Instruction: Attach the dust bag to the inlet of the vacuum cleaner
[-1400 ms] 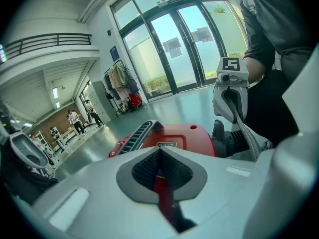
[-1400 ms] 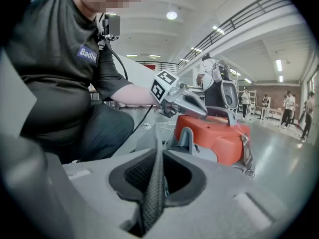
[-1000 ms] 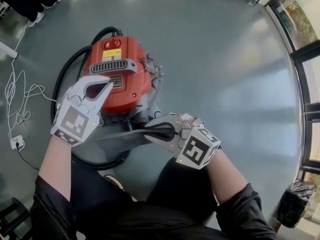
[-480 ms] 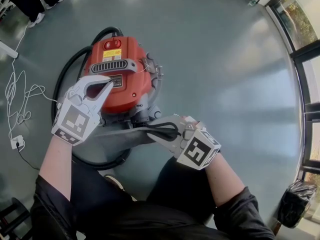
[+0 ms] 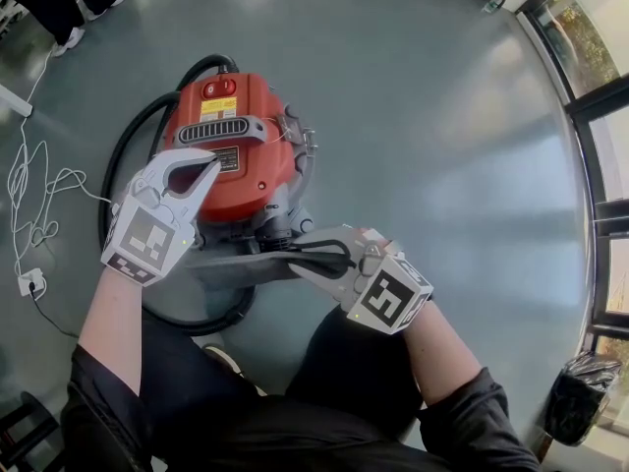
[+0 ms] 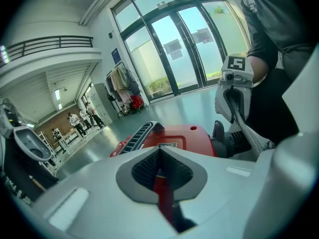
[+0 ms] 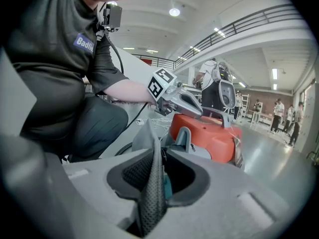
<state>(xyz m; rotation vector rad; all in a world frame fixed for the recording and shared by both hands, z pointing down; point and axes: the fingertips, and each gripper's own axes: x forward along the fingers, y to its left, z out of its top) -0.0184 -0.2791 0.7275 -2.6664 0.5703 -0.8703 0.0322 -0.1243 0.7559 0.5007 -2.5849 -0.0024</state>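
Grey fabric dust bag [image 5: 231,265], frame centre, below red canister vacuum cleaner [image 5: 246,165] | right hand-held gripper [image 5: 300,254] clamped on it | left hand-held gripper [image 5: 208,170] closed empty over vacuum | bag seemingly not yet on inlet.

Bright, even daylight fills all three views. In the left gripper view the glass doors [image 6: 184,49] behind the vacuum cleaner [image 6: 169,138] are nearly washed out. In the head view the glossy floor [image 5: 423,116] beyond the vacuum cleaner carries broad pale reflections, and the shadow beneath it is soft. High above it in the right gripper view a ceiling lamp [image 7: 174,12] flares, and the dust bag [image 7: 152,193] near the lens is blurred. Both gripper views bend strongly and turn black at the corners.
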